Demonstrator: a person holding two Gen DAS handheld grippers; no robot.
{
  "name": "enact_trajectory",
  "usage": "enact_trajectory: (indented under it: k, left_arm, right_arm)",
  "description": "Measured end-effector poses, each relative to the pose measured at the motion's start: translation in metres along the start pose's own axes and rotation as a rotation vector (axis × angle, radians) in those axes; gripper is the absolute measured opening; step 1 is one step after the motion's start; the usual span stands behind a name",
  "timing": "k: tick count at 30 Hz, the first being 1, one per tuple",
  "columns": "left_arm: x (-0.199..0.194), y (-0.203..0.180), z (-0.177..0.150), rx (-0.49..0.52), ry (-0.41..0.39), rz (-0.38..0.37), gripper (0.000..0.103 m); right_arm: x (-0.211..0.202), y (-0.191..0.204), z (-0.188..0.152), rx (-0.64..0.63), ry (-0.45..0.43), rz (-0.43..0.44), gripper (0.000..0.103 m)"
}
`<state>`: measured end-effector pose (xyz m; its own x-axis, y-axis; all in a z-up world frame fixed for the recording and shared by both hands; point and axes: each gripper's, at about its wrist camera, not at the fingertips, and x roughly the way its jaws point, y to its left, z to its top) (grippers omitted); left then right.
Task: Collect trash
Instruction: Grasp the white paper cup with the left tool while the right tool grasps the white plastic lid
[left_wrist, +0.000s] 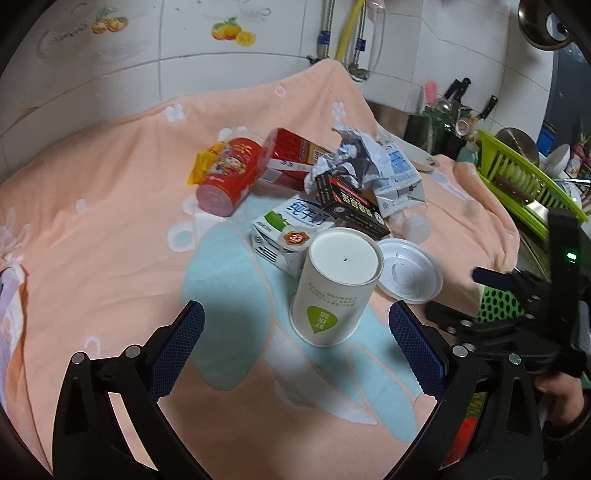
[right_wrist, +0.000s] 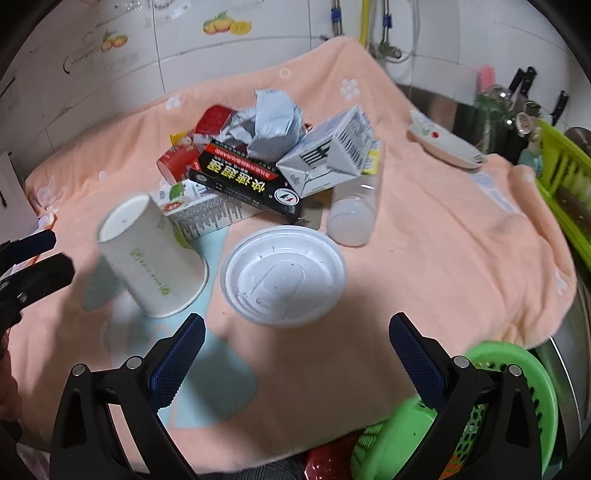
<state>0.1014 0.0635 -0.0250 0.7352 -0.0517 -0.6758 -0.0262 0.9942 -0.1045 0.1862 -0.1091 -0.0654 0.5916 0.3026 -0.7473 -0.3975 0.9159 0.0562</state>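
Observation:
A pile of trash lies on a peach towel (left_wrist: 110, 206). An upside-down white paper cup (left_wrist: 334, 288) stands just ahead of my open, empty left gripper (left_wrist: 295, 332). Beside it lie a white plastic lid (left_wrist: 410, 271), a milk carton (left_wrist: 291, 230), a black box (left_wrist: 351, 201), a red can (left_wrist: 229, 177) and crumpled foil (left_wrist: 347, 155). In the right wrist view, my open, empty right gripper (right_wrist: 295, 341) is just short of the lid (right_wrist: 282, 275), with the cup (right_wrist: 151, 258) to its left and a clear plastic cup (right_wrist: 354, 218) behind.
A green basket (right_wrist: 517, 402) sits below the towel's front right edge. A green dish rack (left_wrist: 517, 177) with bowls and knives stands at the right. A white dish (right_wrist: 443, 146) lies on the towel's far right. Tiled wall behind.

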Motion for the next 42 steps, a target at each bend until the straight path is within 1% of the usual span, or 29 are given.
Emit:
enact_trajectory:
  k: [6, 11, 14, 16, 18, 23, 25, 28, 30, 32, 34, 35, 42]
  left_arm:
    - [0.014, 0.0, 0.006, 0.012, 0.022, -0.024, 0.098]
    - [0.025, -0.004, 0.009, 0.036, 0.039, -0.04, 0.098]
    - [0.034, -0.008, 0.011, 0.055, 0.051, -0.046, 0.098]
    - [0.038, -0.009, 0.013, 0.066, 0.051, -0.051, 0.097]
    - [0.043, -0.01, 0.016, 0.074, 0.055, -0.054, 0.096]
    - [0.058, -0.01, 0.02, 0.064, 0.076, -0.1, 0.089]
    - [0.062, -0.012, 0.021, 0.071, 0.079, -0.104, 0.085]
    - [0.066, -0.015, 0.021, 0.077, 0.077, -0.122, 0.083]
    - [0.069, -0.018, 0.021, 0.087, 0.071, -0.126, 0.082]
    - [0.072, -0.021, 0.021, 0.095, 0.073, -0.125, 0.076]
    - [0.075, -0.022, 0.021, 0.094, 0.082, -0.136, 0.062]
    - [0.076, -0.021, 0.021, 0.094, 0.085, -0.141, 0.058]
    - [0.071, -0.014, 0.023, 0.074, 0.064, -0.138, 0.057]
  right_arm:
    - [0.029, 0.007, 0.011, -0.061, 0.037, -0.017, 0.097]
    - [0.05, 0.006, 0.015, -0.08, 0.077, -0.026, 0.097]
    - [0.059, 0.003, 0.016, -0.079, 0.09, -0.015, 0.097]
    - [0.062, -0.001, 0.018, -0.058, 0.091, 0.011, 0.097]
    - [0.063, -0.002, 0.019, -0.057, 0.084, 0.018, 0.097]
    - [0.062, 0.001, 0.019, -0.057, 0.068, 0.026, 0.095]
    - [0.06, 0.0, 0.018, -0.045, 0.061, 0.032, 0.094]
    - [0.055, -0.001, 0.015, -0.032, 0.05, 0.042, 0.089]
    - [0.053, -0.003, 0.014, -0.023, 0.047, 0.045, 0.088]
    - [0.053, -0.003, 0.014, -0.021, 0.045, 0.047, 0.088]
    - [0.054, -0.003, 0.014, -0.018, 0.043, 0.053, 0.091]
    - [0.055, -0.003, 0.015, -0.014, 0.045, 0.06, 0.093]
    - [0.06, -0.001, 0.019, -0.019, 0.041, 0.054, 0.094]
